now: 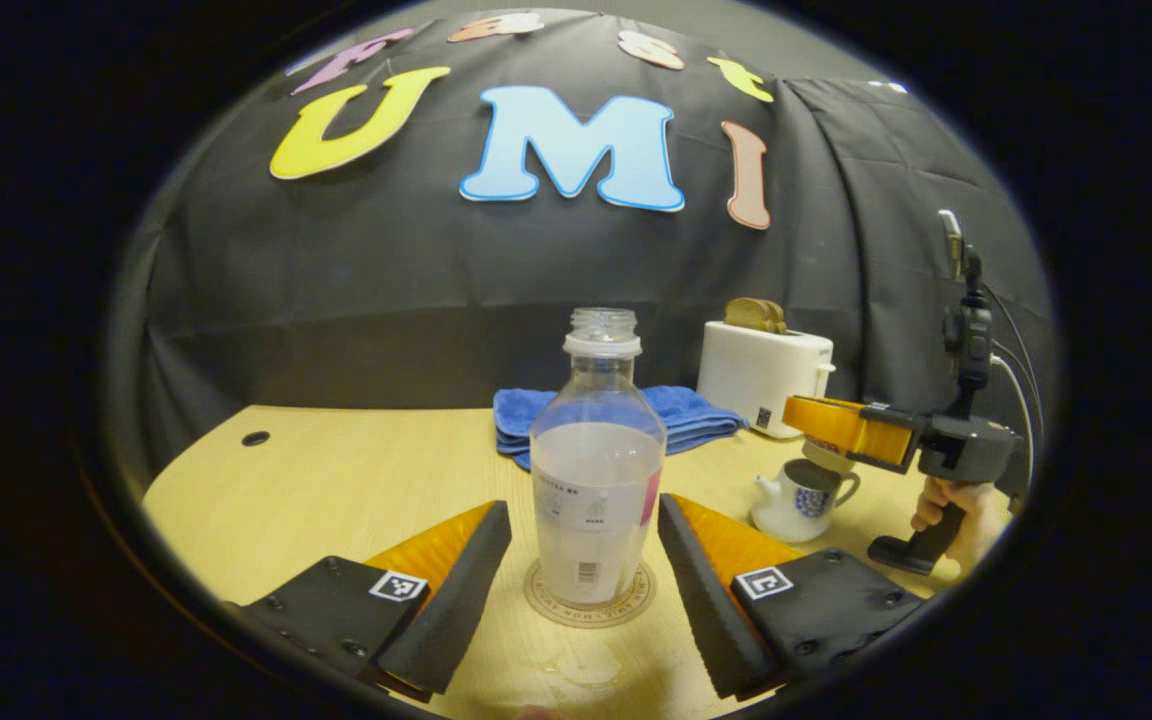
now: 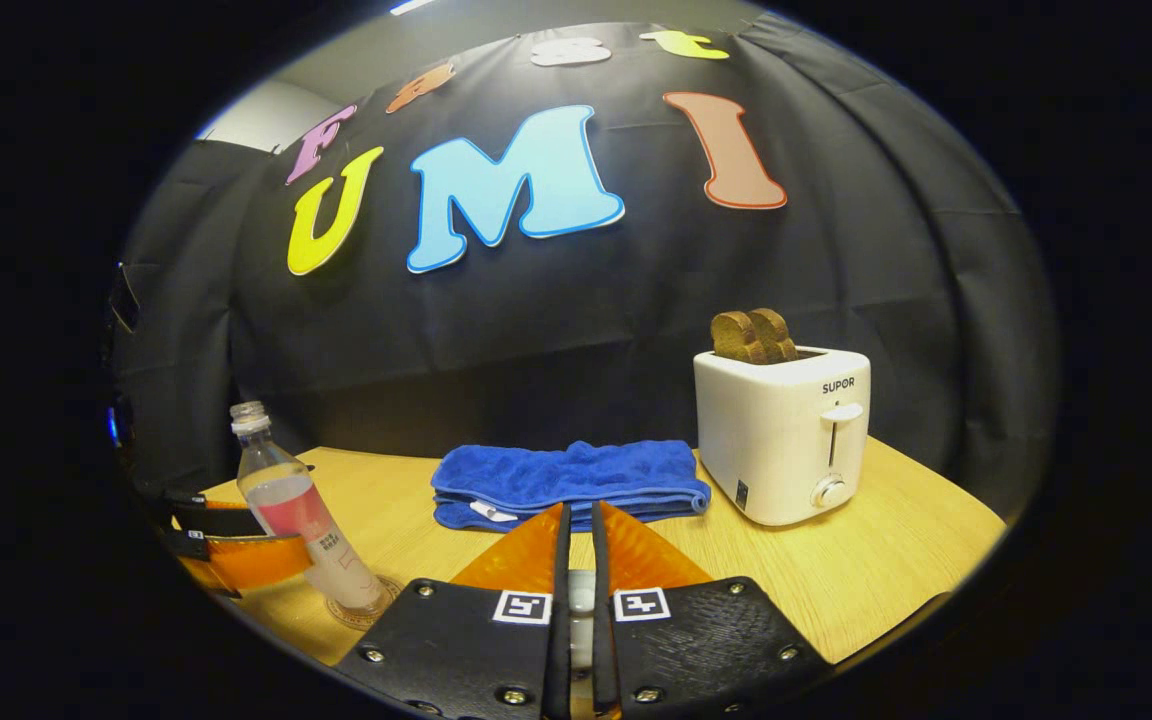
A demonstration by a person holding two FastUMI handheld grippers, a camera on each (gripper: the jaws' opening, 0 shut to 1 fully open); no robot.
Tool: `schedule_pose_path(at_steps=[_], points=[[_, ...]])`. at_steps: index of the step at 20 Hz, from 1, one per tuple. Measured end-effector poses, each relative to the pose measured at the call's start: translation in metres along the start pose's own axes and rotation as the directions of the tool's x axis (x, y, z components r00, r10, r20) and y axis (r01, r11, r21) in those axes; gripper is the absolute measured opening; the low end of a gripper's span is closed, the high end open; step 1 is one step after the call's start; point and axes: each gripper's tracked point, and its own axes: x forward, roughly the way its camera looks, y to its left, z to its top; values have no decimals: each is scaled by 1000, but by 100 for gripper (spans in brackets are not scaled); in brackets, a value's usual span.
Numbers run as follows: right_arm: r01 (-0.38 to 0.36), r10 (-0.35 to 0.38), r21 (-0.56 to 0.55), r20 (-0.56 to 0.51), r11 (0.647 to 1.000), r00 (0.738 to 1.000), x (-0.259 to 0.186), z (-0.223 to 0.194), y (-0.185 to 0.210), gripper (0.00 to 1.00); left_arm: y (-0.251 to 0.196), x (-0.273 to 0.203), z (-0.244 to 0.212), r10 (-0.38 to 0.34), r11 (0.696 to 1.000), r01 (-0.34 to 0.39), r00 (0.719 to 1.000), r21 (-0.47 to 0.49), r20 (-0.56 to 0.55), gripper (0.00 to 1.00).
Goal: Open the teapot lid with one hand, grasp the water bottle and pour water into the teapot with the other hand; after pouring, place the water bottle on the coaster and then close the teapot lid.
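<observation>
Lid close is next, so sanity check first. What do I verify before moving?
1. Water bottle upright on coaster: ok.
2. Left gripper jaws open, clear of bottle on both sides: ok.
3. Right gripper jaws pinching teapot lid: ok.
4. Lid above teapot, mouth open: ok.
5. Lid centred over mouth: cannot tell.
6. Water in teapot: cannot tell.

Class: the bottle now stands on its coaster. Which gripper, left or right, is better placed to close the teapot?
Right. The right gripper holds the lid directly above the teapot, while the left gripper is open around the bottle.
</observation>
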Motion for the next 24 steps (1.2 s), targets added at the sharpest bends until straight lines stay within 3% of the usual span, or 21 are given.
schedule_pose_path(at_steps=[24], points=[[47, -49, -90, -19, 995, 999, 10, -23, 0, 8, -10, -25, 6, -22, 1000, 22, 999, 22, 36, 99]])
